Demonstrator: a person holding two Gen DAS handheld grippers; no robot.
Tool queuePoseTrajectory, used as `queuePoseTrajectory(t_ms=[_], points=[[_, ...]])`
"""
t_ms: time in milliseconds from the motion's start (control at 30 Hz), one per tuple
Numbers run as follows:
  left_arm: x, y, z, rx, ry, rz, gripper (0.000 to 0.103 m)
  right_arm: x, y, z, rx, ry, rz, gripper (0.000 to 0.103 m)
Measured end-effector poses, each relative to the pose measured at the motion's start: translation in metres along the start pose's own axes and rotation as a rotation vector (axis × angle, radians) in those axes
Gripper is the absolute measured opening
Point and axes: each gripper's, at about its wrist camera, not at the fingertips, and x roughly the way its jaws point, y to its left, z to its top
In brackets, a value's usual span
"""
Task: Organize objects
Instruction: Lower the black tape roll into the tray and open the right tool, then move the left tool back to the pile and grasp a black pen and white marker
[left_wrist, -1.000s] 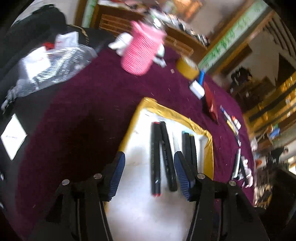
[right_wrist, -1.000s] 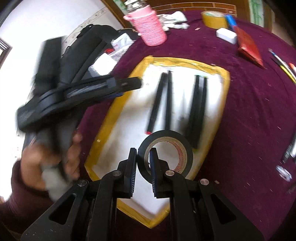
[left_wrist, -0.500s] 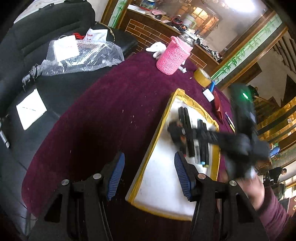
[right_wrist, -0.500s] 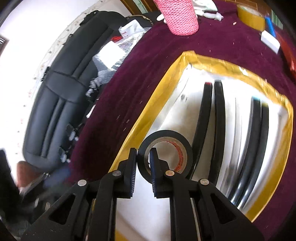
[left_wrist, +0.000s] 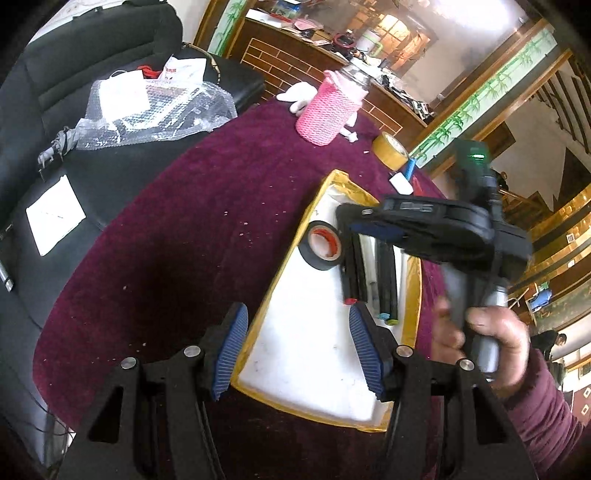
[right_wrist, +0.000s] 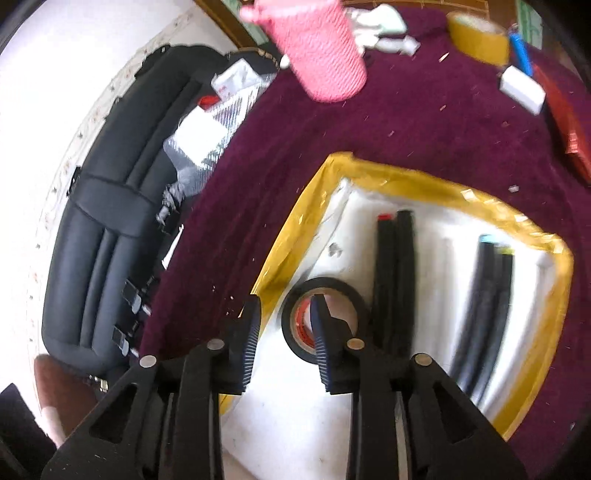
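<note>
From the left wrist camera, my left gripper (left_wrist: 293, 345) hangs with its jaws spread wide and nothing between them, poised over the near edge of the white tray (left_wrist: 310, 354) with the gold rim. It straddles that rim, one finger over the maroon tablecloth (left_wrist: 177, 236), the other over the tray floor. I judge it is simply parked there, out of the way. The black tape roll (left_wrist: 322, 245) lies flat at the tray's left side, just beside the black markers (left_wrist: 354, 266), which lie in two pairs along the tray. The right gripper (left_wrist: 373, 232) reaches in from the right, blurred, over the far ends of the markers, next to the roll. Farther off stand a pink knitted cup (left_wrist: 327, 110) and a yellow tape roll (left_wrist: 389, 151).

From the right wrist camera, my right gripper (right_wrist: 286, 343) has its jaws parted, gripping nothing. One finger points into the roll's hole, the other stands outside, over the tray's gold rim, so the roll's wall (right_wrist: 291, 328) sits between them; I cannot tell whether either pad touches it. The roll rests on the tray floor, close to the left pair of markers (right_wrist: 393, 280). I read this as the roll set down where the tidied items are gathered, with the claw opened to leave it.
</note>
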Motion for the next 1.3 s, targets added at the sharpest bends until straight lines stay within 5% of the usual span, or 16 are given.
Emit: queuePoseTrajectory(t_ms=[233, 600, 967, 1167, 1300], points=[[0.011, -0.031, -0.001, 0.047, 0.022, -0.025, 0.051, -0.095, -0.061, -0.032, 0.055, -0.126, -0.121, 0.036], [0.059, -0.156, -0.038, 0.224, 0.152, -0.121, 0.051, -0.261, -0.268, -0.173, 0.472, -0.321, -0.294, 0.036], [0.124, -0.281, -0.110, 0.396, 0.339, -0.157, 0.051, -0.296, -0.363, -0.247, 0.600, -0.313, -0.294, 0.036], [0.157, -0.334, -0.092, 0.401, 0.290, -0.176, 0.051, -0.304, -0.386, -0.266, 0.590, -0.298, -0.283, 0.036], [0.198, -0.358, -0.075, 0.499, 0.208, -0.071, 0.051, -0.310, -0.395, -0.277, 0.587, -0.299, -0.264, 0.036]])
